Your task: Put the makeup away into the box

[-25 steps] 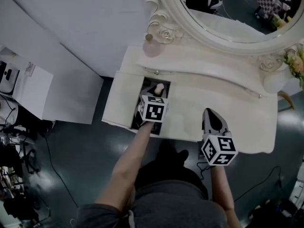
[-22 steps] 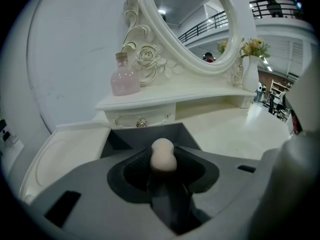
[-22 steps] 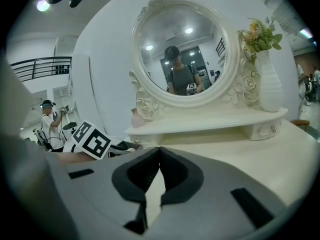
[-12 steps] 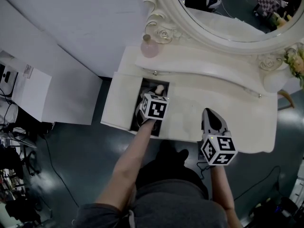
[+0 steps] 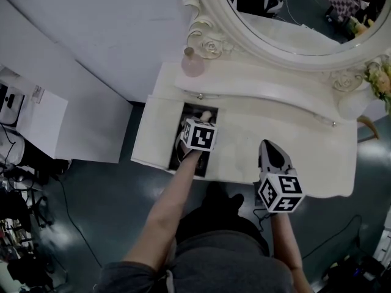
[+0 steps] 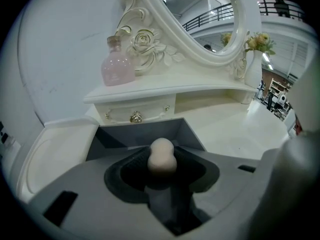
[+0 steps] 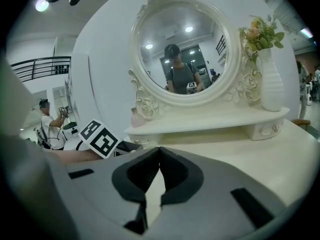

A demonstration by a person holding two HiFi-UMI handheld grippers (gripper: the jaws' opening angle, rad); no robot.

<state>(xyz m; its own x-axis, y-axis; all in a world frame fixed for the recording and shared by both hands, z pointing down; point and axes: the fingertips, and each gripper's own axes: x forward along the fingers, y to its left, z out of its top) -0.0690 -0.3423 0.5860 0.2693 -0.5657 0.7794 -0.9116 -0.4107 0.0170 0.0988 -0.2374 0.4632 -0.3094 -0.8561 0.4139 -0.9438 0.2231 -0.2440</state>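
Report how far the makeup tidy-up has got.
Done: the box in the vanity top stands open; its contents are too dark to tell. In hand: the left gripper holds a beige makeup sponge over that opening; the right gripper is shut, empty. Left: release the sponge inside; a pink bottle sits on the shelf.

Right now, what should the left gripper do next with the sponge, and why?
Probably dip the left gripper a little lower into the box. Its jaws are shut on the sponge, which hangs over the open box near its far wall. A shorter drop should keep the sponge from bouncing out. The right gripper is shut, empty and off to the side.
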